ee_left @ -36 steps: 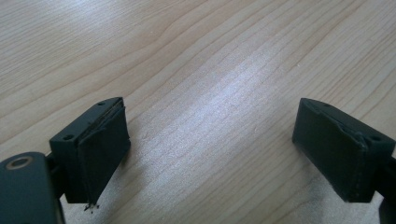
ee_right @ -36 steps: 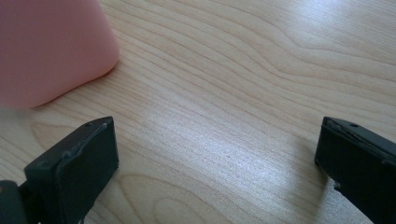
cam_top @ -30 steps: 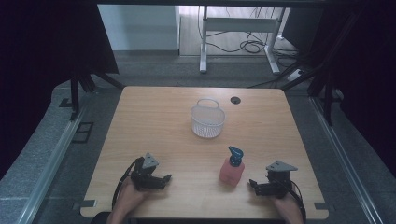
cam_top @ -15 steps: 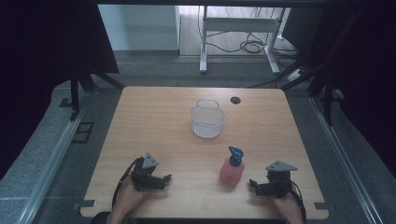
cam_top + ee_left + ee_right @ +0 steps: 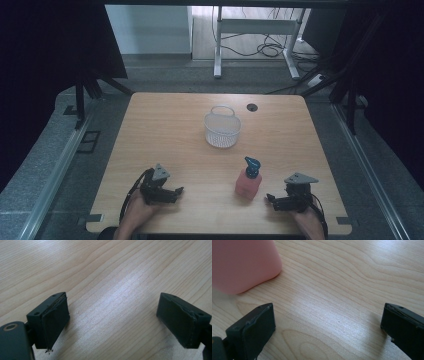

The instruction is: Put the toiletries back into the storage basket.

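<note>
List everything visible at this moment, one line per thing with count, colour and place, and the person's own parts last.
Table: one, light wood, centre of the high view.
Basket: one, white mesh with a handle, upright, far middle of the table.
Pump bottle: one, pink body with blue pump, upright, near edge, nearer the right gripper than the left.
Cable hole: one, black, far edge of the table, beside the basket.
Desk frame: one, white, on the floor beyond the table.
Left gripper: one, black, jaws open, near-left.
Right gripper: one, black, jaws open, near-right.
Hands: two, at the table's near edge.
</note>
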### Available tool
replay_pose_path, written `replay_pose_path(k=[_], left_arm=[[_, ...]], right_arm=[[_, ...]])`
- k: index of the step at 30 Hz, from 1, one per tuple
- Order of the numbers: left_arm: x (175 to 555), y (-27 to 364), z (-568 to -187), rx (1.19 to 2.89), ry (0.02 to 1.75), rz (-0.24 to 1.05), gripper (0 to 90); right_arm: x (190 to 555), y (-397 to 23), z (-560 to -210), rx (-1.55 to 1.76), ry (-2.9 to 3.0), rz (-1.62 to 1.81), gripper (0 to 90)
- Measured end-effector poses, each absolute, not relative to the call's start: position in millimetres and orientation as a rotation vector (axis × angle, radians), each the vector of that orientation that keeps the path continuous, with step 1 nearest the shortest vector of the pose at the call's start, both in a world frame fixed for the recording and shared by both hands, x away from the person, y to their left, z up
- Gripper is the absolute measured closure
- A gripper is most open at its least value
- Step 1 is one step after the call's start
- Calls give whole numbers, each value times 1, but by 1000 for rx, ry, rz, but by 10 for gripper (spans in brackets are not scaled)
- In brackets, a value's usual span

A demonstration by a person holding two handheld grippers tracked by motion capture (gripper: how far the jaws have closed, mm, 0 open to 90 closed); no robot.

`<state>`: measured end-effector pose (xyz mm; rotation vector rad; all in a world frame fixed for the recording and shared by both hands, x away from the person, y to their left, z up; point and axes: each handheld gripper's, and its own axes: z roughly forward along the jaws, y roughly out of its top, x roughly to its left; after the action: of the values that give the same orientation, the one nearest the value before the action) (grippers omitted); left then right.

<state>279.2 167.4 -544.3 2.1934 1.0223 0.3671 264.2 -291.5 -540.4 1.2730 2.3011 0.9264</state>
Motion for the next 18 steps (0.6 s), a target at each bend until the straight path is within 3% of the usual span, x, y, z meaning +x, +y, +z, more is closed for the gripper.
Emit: replay_pose_path(k=[18], left_arm=[[279,167,-544,2193,1023,367,102]], right_arm=[[255,-288,-529,1220,2311,952,0]])
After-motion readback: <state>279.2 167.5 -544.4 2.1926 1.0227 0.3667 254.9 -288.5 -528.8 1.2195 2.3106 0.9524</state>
